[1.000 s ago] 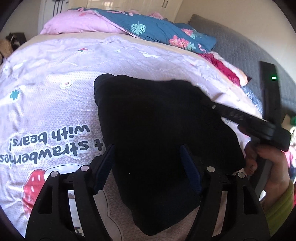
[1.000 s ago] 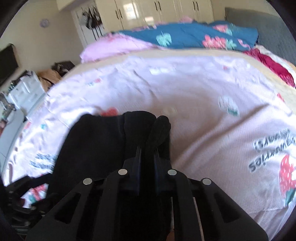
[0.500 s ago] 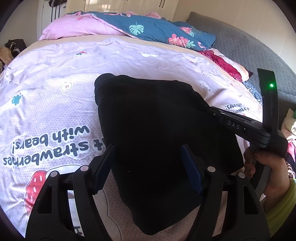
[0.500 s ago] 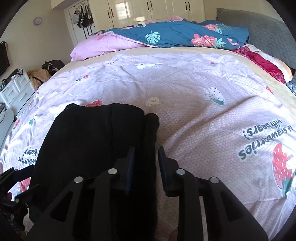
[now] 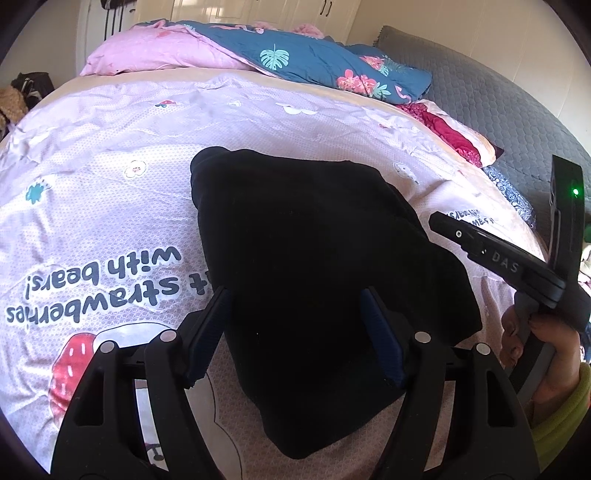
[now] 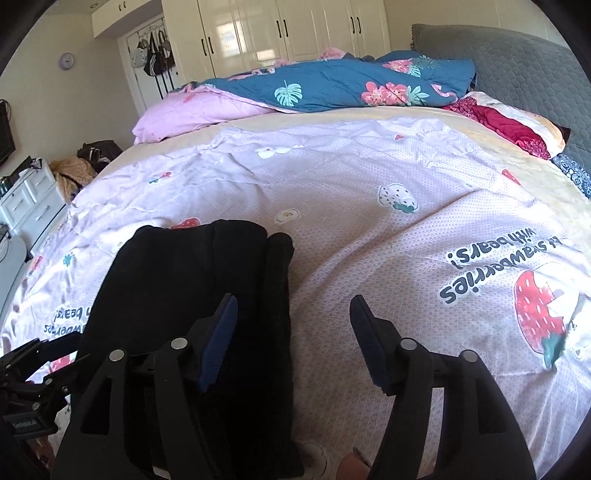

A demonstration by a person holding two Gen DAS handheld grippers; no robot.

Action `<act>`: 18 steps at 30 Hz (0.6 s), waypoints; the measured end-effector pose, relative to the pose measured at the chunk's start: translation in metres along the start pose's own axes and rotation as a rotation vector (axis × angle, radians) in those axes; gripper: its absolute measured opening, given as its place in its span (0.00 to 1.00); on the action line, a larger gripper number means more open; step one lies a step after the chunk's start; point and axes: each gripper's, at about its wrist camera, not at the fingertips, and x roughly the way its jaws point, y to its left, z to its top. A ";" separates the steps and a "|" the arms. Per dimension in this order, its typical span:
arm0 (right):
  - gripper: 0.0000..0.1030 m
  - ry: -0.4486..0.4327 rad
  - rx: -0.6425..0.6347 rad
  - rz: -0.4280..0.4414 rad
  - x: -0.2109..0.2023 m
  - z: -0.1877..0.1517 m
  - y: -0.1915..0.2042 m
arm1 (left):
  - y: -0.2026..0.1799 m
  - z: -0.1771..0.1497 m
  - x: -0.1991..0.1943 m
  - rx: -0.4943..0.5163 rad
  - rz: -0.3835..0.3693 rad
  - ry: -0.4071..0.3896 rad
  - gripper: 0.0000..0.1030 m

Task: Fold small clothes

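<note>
A black garment (image 5: pixel 314 240) lies folded on the pink strawberry-print sheet (image 5: pixel 92 206). My left gripper (image 5: pixel 293 295) hovers open over the garment's near end, its fingers on either side of the cloth without pressing it. My right gripper (image 6: pixel 293 301) has its jaws opening; the garment's (image 6: pixel 184 280) right folded edge lies below its left finger, and neither pad touches it. In the left wrist view the right gripper (image 5: pixel 443 225) shows side-on at the garment's right edge, held by a hand (image 5: pixel 535 343). The left gripper's body (image 6: pixel 33 362) shows at the lower left of the right wrist view.
A blue floral quilt (image 6: pixel 332 85) and a pink pillow (image 6: pixel 192 114) lie at the far end of the bed. A red pillow (image 6: pixel 506 125) and a grey headboard (image 6: pixel 517 62) stand on the right. White drawers (image 6: pixel 29 199) and wardrobes (image 6: pixel 277 33) line the room.
My right gripper went from shut on the garment's folded edge to wide apart and drew back to the right. The edge now lies flat. The left gripper stayed put.
</note>
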 end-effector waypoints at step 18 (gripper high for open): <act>0.95 -0.095 0.022 0.009 -0.056 -0.029 -0.001 | 0.000 -0.001 -0.039 -0.017 0.013 -0.070 0.91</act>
